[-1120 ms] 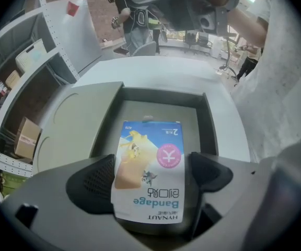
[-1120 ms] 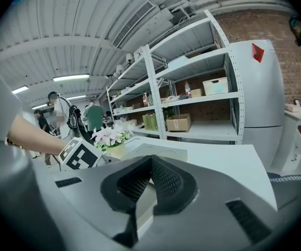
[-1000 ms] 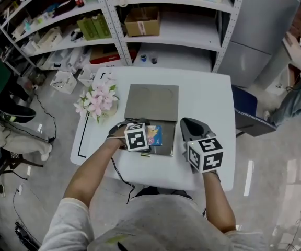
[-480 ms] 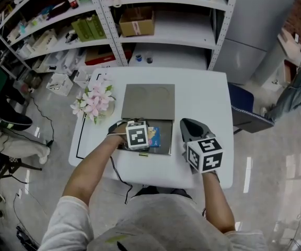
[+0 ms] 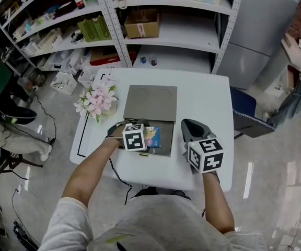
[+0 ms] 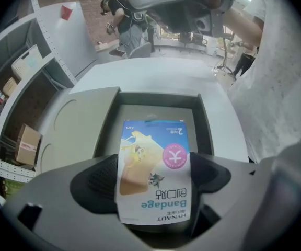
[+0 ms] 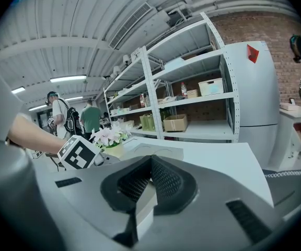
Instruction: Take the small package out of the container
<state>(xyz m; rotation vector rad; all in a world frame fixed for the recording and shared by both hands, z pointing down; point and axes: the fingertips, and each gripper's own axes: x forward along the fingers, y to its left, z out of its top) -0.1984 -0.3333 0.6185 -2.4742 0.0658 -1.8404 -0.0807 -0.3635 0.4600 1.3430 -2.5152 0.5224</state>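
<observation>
A small bandage package (image 6: 153, 166), blue and white with a pink circle, lies over the near part of the grey open container (image 6: 155, 99). My left gripper (image 6: 153, 175) is shut on it, one dark pad against each long edge. In the head view the package (image 5: 154, 136) sits in the container's tray (image 5: 165, 143), the lid (image 5: 150, 102) lies flat behind it, and the left gripper (image 5: 148, 139) reaches in from the left. My right gripper (image 5: 188, 124) rests on the table right of the container, shut with nothing between its pads (image 7: 163, 179).
The white table (image 5: 203, 98) carries a pink flower bunch (image 5: 99, 99) at its left edge. Metal shelves (image 5: 166, 25) and a grey cabinet (image 5: 265, 20) stand behind it. A person's leg (image 5: 299, 95) shows at far right.
</observation>
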